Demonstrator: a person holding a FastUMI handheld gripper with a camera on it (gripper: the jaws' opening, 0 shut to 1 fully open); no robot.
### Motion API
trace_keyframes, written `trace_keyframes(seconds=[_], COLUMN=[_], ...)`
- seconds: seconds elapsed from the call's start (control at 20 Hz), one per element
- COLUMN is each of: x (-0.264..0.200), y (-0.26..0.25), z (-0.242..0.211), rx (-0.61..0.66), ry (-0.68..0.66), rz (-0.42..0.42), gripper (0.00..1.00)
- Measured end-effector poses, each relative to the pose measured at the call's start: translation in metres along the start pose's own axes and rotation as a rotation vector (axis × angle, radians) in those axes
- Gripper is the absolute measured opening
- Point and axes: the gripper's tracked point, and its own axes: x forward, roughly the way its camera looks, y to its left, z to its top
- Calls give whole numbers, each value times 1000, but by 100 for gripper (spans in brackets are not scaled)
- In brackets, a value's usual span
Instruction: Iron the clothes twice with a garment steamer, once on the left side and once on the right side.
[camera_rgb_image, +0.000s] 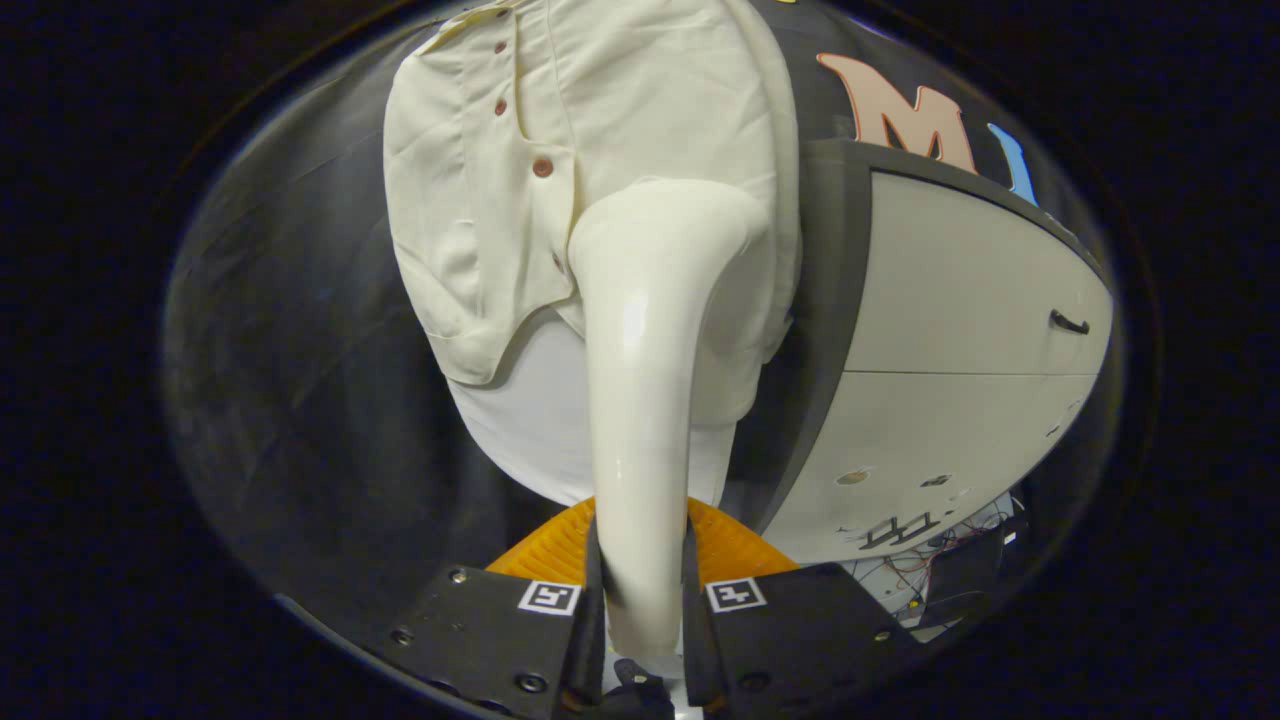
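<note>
Gripper view: the gripper (643, 600) has its 2 fingers pressed on the handle of 1 cream garment steamer (650, 400), whose head rests against the shirt (600, 130) just beyond. The shirt, 4 buttons visible, hangs over a white form (530, 430), hem edge free at the left with dark open room beside it. 1 cabinet (960, 340) stands close on the right.

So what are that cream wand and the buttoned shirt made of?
The garment steamer, clamped between the tool's fingers, looks like glossy moulded plastic, with bright highlights along its handle. The shirt looks like matte woven fabric, perhaps cotton, showing creases.
</note>
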Motion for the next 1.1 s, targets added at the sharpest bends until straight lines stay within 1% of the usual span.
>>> trace_keyframes(seconds=[0.15, 0.3, 0.5, 0.7, 0.85, 0.95, 1.1], x=[-31, -68, -126, -196, -252, -288, -341], y=[-4, -9, -2, 16, 26, 33, 37], z=[10, 22, 34, 40, 34, 36, 45], rx=[14, 21, 49, 49, 50, 62, 61], ry=[-46, -99, -161, -241, -283, -309, -381], rz=[-23, -76, -133, -178, -206, -208, -209], gripper=[32, 32, 32, 32, 31, 31, 31])
